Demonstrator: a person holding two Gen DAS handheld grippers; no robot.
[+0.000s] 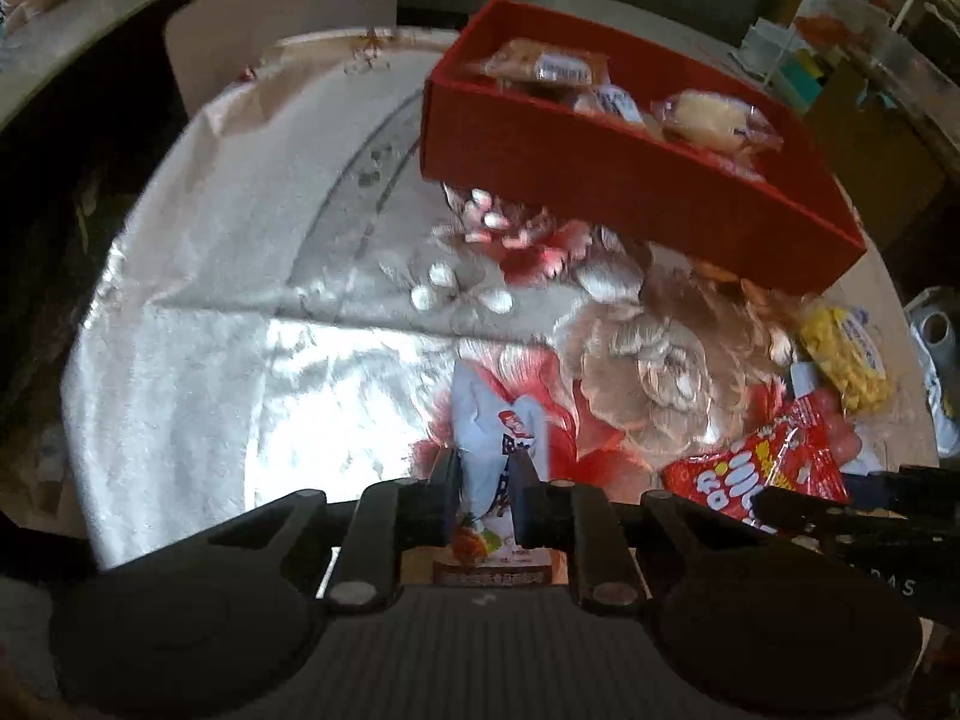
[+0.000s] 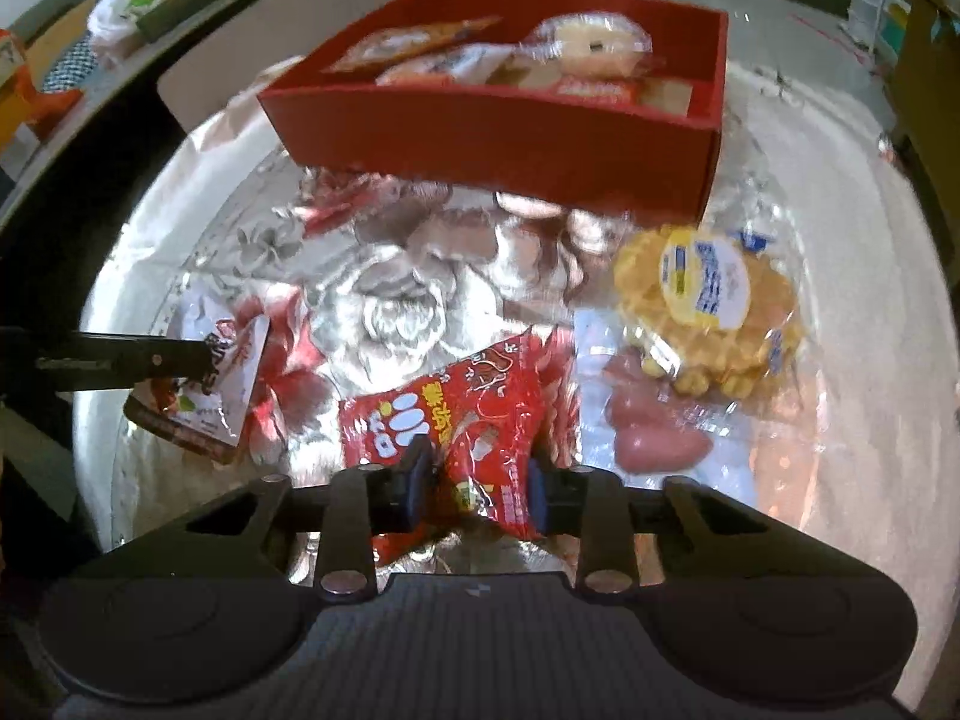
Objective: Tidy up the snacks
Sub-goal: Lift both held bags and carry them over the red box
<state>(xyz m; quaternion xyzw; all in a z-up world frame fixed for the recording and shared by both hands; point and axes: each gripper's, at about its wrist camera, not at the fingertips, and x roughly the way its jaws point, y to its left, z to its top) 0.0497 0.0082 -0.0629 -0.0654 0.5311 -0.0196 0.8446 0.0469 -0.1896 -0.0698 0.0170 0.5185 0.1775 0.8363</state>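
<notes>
The left gripper (image 1: 486,480) is clamped on a pale blue snack packet (image 1: 498,438) just in front of the red box (image 1: 600,174); its print is blurred and unreadable. The right gripper (image 2: 477,480) pinches a red snack bag (image 2: 474,414) with white oval lettering, also nearer than the box. Right of it, beside the box's front corner, lie a yellow corn-puff pack (image 2: 708,312) and pink sausages (image 2: 654,426), half hidden in glare.

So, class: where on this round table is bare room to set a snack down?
Free: the silvery cloth left of the red cardboard box. Crowded: the right side, with the yellow puffed-snack bag, pink sausage pack and red crisp packet.
</notes>
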